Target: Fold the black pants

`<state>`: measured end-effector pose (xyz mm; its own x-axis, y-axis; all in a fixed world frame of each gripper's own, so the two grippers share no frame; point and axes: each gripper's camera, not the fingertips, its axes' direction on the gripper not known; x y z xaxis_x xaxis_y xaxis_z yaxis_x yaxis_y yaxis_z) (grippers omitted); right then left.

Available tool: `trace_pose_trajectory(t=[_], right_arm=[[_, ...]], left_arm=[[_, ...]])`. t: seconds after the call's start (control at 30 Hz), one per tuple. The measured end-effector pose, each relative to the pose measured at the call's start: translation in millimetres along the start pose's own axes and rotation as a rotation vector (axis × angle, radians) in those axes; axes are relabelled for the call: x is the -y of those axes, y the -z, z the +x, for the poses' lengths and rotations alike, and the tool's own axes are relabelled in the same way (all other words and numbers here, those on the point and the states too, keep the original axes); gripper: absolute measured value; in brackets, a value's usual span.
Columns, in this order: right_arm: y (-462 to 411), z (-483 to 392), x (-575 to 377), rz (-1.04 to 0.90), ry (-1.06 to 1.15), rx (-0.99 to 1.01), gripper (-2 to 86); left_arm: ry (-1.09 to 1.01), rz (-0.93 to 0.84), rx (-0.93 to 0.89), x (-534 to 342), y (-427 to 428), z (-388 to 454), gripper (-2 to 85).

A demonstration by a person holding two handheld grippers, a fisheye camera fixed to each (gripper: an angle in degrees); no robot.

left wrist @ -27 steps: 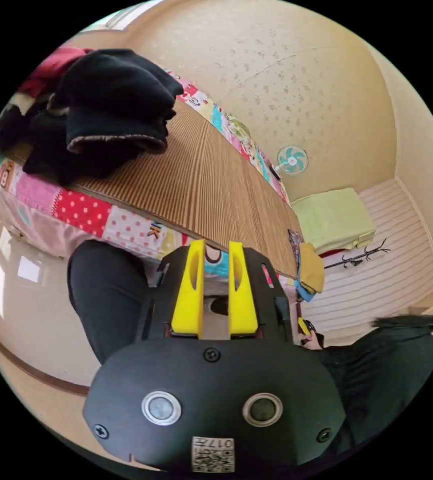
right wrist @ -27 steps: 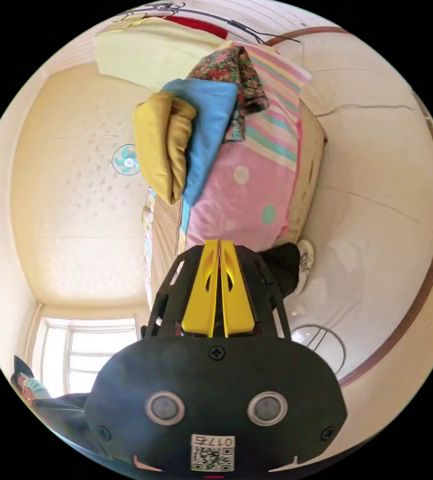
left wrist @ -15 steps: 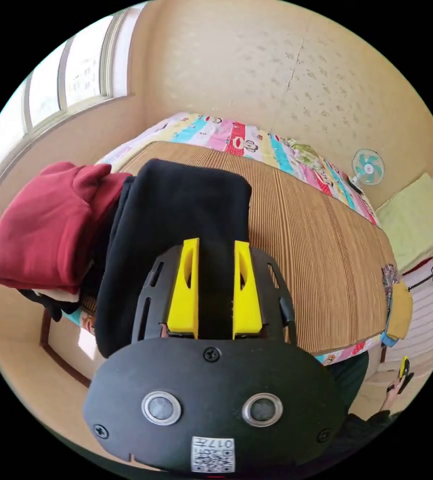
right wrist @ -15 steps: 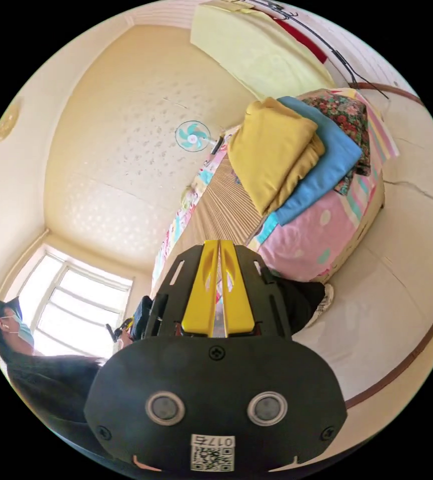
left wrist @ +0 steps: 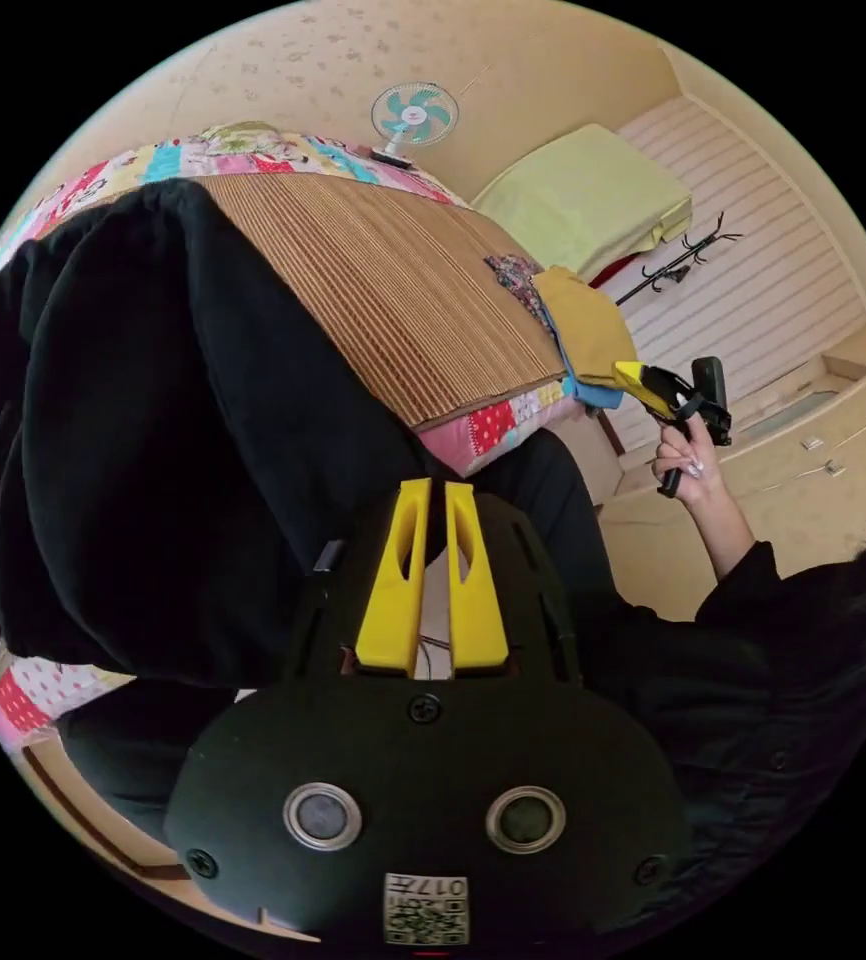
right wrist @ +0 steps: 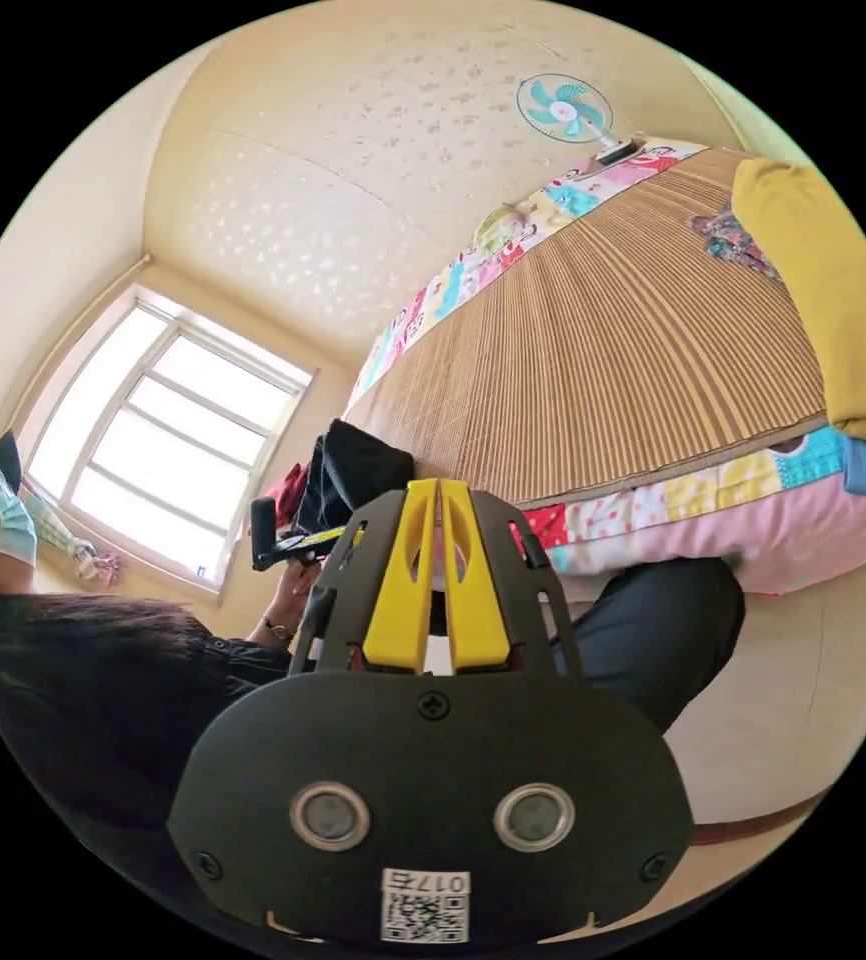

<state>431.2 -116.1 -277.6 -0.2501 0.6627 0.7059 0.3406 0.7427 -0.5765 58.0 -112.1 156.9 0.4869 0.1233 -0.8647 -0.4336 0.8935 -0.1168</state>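
Observation:
The black pants (left wrist: 173,420) lie bunched on the near end of a bed, large at the left of the left gripper view. My left gripper (left wrist: 437,490) sits at their lower right edge, its yellow jaws drawn almost together with dark cloth pinched at the tips. In the right gripper view the pants (right wrist: 353,470) form a small dark heap at the mat's corner, with the left gripper (right wrist: 315,541) held by a hand beside them. My right gripper (right wrist: 438,485) is shut with nothing in it, off the bed's side. It also appears, hand-held, as the right gripper (left wrist: 635,376).
A striped bamboo mat (left wrist: 383,280) covers the bed over patchwork bedding (right wrist: 673,500). Folded yellow and blue clothes (left wrist: 588,325) are stacked at the far corner. A fan (right wrist: 563,108) stands by the wall, near a window (right wrist: 173,440). The person's dark leg (right wrist: 653,620) is beside the bed.
Both cameras have swung round. The left jaws stood open over the black pants and have now closed at the pants' edge. The right jaws stay shut.

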Motion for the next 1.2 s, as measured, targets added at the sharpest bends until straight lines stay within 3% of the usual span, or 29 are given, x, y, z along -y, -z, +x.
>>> trace_pose_trajectory(t=[0.2, 0.3, 0.43, 0.57, 0.6, 0.67, 0.73, 0.8, 0.83, 0.87, 0.93, 1.0, 1.13, 1.2], right_arm=[[-168.9, -22.3, 41.2, -0.257, 0.049, 0.121, 12.6], [-226.5, -35.4, 93.9, -0.264, 0.082, 0.189, 13.9], [-299.7, -43.1, 162.4, -0.275, 0.075, 0.129, 14.9], [-397.0, -23.2, 215.4, -0.45, -0.078, -0.007, 12.6], [-428.0, -6.4, 214.3, -0.577, -0.168, -0.053, 10.3], [-443.1, 13.7, 199.0, -0.649, -0.285, -0.025, 6.9], [-416.6, 19.8, 180.7, -0.545, -0.33, 0.12, 5.3], [-376.8, 20.2, 144.4, -0.46, -0.311, 0.5, 4.1], [-368.5, 20.0, 133.5, -0.472, -0.303, 0.587, 3.9], [-346.9, 19.9, 114.6, -0.483, -0.275, 0.696, 3.5], [-293.2, 31.7, 98.1, -0.389, -0.281, 0.836, 3.2], [-212.7, 48.1, 107.7, -0.233, -0.231, 1.01, 2.8], [-104.3, 31.4, 193.8, -0.078, -0.004, 0.886, 3.2], [-52.2, 22.1, 281.8, 0.037, 0.06, 0.762, 4.0]], left_arm=[[0.142, 0.035, -0.255, -67.5, 31.3, 9.7, 2.0], [0.162, 0.096, -0.219, -75.4, 92.7, 2.1, 4.4], [0.224, 0.241, -0.12, -70.6, 179.8, -8.7, 7.6], [0.36, 0.482, -0.128, -24.6, 228.3, -28.7, 9.6], [0.376, 0.484, -0.134, -13.0, 231.1, -32.6, 10.6], [0.456, 0.416, -0.144, 28.3, 233.0, -50.8, 15.0], [0.551, 0.335, -0.144, 44.7, 221.7, -68.2, 18.2], [0.632, 0.295, -0.218, 46.6, 204.5, -83.3, 19.5], [0.644, 0.3, -0.332, 42.6, 193.6, -86.8, 18.9], [0.612, 0.328, -0.451, 35.7, 190.9, -79.7, 17.5], [0.501, 0.377, -0.504, 26.5, 206.3, -50.5, 8.4], [0.351, 0.455, -0.525, 18.7, 238.9, -13.3, 6.4], [0.085, 0.552, -0.314, 71.3, 345.5, 36.2, 5.3], [0.035, 0.594, -0.249, 120.9, 390.8, 31.5, 5.7]])
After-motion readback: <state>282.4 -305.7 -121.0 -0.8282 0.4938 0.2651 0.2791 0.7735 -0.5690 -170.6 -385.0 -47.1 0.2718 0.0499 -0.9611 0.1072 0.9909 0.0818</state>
